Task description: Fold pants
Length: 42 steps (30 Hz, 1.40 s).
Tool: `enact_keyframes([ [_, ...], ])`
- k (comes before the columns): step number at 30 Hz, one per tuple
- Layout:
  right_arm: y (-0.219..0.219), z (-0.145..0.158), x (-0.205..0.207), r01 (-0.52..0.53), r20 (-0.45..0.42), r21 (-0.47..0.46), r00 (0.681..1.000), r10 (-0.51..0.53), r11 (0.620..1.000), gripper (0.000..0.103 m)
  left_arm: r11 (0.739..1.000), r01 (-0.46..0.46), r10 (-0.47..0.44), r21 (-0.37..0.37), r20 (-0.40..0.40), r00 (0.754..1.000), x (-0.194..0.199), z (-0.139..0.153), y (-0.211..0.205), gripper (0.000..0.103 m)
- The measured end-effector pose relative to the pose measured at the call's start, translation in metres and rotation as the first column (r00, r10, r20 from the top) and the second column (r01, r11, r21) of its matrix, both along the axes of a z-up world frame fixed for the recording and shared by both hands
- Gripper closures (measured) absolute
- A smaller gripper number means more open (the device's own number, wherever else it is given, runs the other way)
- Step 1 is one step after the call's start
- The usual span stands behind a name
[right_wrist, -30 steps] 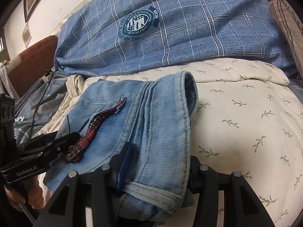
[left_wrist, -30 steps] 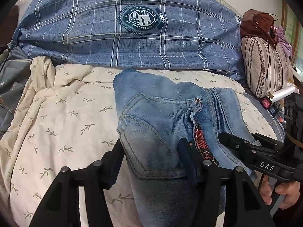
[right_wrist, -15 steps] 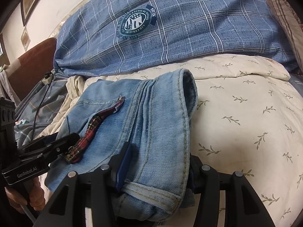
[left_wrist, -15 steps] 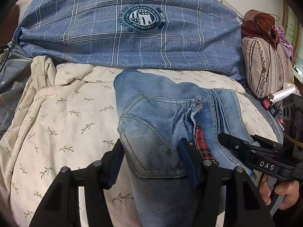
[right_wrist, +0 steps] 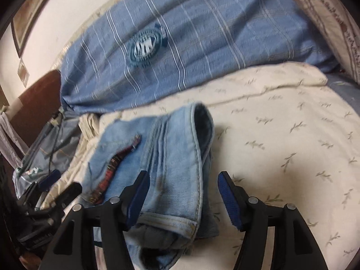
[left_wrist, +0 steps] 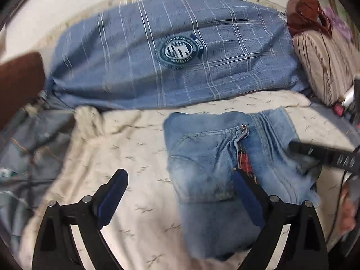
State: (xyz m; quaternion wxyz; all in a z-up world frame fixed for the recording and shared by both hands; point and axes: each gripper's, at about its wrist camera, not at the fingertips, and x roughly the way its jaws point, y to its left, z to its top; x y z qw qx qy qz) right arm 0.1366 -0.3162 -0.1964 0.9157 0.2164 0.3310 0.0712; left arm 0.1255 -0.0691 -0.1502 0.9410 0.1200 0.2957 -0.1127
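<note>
both point downward; the left gripper (left_wrist: 180,189) jaws are opening wide, the right gripper (right_wrist: 182,191) jaws opening, pads unpressed.

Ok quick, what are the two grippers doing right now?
Left gripper: opening, wide apart, gripping nothing.
Right gripper: opening, jeans between its pads but not pinched.

Left wrist view angled down over its spread fingers, close above the folded jeans (left_wrist: 209,157), right wrist view likewise from the opposite side, both sharing jeans, cream sheet (right_wrist: 281,123) and blue plaid pillow (left_wrist: 168,51)
</note>
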Motion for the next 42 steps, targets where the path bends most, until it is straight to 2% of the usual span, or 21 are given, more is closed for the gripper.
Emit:
enact_keyframes([
  [2,-0.002,0.007,-0.008,0.017,0.035,-0.004,0.999,-0.017,1.0,0.036,1.0,-0.019,0.018,0.016,0.011,1.0,-0.014,0.002,0.0,0.006],
  [7,-0.002,0.025,-0.031,0.056,0.135,-0.039,0.99,-0.05,0.998,0.035,0.998,-0.041,0.041,-0.039,-0.013,0.999,-0.044,0.01,0.013,0.005],
  [11,0.007,0.034,-0.051,0.056,0.186,-0.058,0.982,-0.045,0.997,0.034,0.998,-0.063,0.063,-0.024,0.008,0.998,-0.06,0.018,0.018,0.004],
  [16,0.028,0.034,-0.078,0.033,0.213,-0.069,0.977,-0.017,0.997,0.033,0.995,-0.102,0.103,-0.01,0.034,0.994,-0.073,0.03,0.027,0.004],
  [23,0.055,0.033,-0.113,-0.007,0.23,-0.117,0.973,0.034,0.993,0.033,0.993,-0.119,0.12,-0.015,0.032,0.992,-0.092,0.037,0.031,0.003],
  [30,0.061,0.036,-0.15,0.015,0.263,-0.117,0.965,0.017,0.993,0.033,0.992,-0.124,0.126,-0.037,0.046,0.991,-0.107,0.052,0.03,0.003],
  [42,0.075,0.072,-0.199,0.043,0.376,-0.181,0.926,0.028,0.983,0.032,0.991,-0.113,0.118,-0.074,0.063,0.991,-0.128,0.068,0.036,0.003],
])
